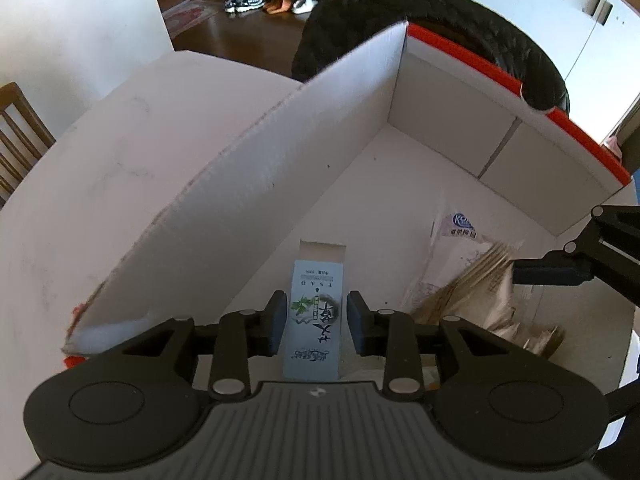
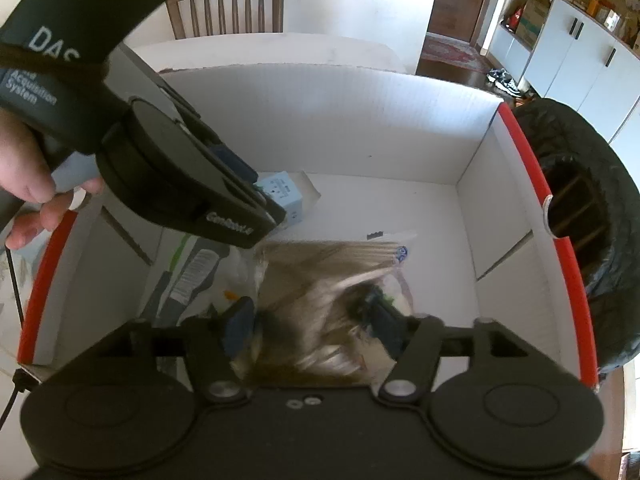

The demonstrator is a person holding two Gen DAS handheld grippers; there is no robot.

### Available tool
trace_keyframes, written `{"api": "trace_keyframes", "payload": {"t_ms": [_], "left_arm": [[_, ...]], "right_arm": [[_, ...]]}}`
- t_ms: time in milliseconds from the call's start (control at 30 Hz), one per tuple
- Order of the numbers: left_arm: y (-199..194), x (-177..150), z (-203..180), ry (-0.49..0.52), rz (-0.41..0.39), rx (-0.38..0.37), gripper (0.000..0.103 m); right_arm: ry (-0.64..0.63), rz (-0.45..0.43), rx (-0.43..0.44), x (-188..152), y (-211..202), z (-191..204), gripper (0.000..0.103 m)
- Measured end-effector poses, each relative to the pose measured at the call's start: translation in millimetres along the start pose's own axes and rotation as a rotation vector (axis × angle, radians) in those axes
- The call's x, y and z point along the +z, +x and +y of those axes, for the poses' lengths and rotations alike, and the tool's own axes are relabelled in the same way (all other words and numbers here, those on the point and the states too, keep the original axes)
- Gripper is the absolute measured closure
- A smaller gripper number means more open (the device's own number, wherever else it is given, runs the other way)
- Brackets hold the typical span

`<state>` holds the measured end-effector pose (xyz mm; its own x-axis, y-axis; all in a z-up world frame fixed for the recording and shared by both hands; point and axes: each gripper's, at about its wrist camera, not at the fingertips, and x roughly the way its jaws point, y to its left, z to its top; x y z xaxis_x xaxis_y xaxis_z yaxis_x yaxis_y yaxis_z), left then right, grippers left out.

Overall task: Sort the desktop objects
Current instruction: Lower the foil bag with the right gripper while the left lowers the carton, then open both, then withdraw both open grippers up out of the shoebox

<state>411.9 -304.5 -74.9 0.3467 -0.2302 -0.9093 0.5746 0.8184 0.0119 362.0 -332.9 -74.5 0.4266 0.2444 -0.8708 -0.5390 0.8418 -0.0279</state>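
Observation:
A white cardboard box with red rims (image 1: pixel 436 92) (image 2: pixel 524 148) stands on the white table. My left gripper (image 1: pixel 317 322) reaches into it, its fingers (image 1: pixel 276 322) around a small pale blue carton (image 1: pixel 314 324) with green leaves and dark characters; a gap shows at the right finger. The carton also shows in the right wrist view (image 2: pixel 282 196), at the left gripper's tip (image 2: pixel 276 210). My right gripper (image 2: pixel 312 320) is over a clear bag of wooden sticks (image 2: pixel 320 288) (image 1: pixel 472 280), blurred, lying in the box; the jaws stand wide around it.
A black bin with a black liner (image 1: pixel 400 8) (image 2: pixel 580 216) stands beyond the box. A flat packet with a barcode (image 2: pixel 192 276) lies at the box's left side. A wooden chair (image 2: pixel 226 4) (image 1: pixel 18 136) stands at the table's edge.

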Motion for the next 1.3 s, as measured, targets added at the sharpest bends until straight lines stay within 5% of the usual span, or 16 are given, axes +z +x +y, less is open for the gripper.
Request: {"api": "trace_keyframes", "payload": {"t_ms": [133, 700, 1100, 1300], "left_arm": [[-13, -6, 3, -0.027, -0.039, -0.015, 0.046], [-63, -12, -10, -0.029, -0.148, -0.039, 0.045], [-104, -49, -19, -0.041, -0.232, -0.049, 0.045], [-123, -71, -22, -0.052, -0.271, -0.062, 0.031]], "right_arm": [[0.004, -0.014, 0.000, 1, -7, -2, 0.034], [-0.002, -0.112, 0.030, -4, -59, -7, 0.028], [0.043, -0.172, 0.064, -20, -89, -13, 0.020], [0.046, -0.200, 0.081, -30, -103, -7, 0.017]]}}
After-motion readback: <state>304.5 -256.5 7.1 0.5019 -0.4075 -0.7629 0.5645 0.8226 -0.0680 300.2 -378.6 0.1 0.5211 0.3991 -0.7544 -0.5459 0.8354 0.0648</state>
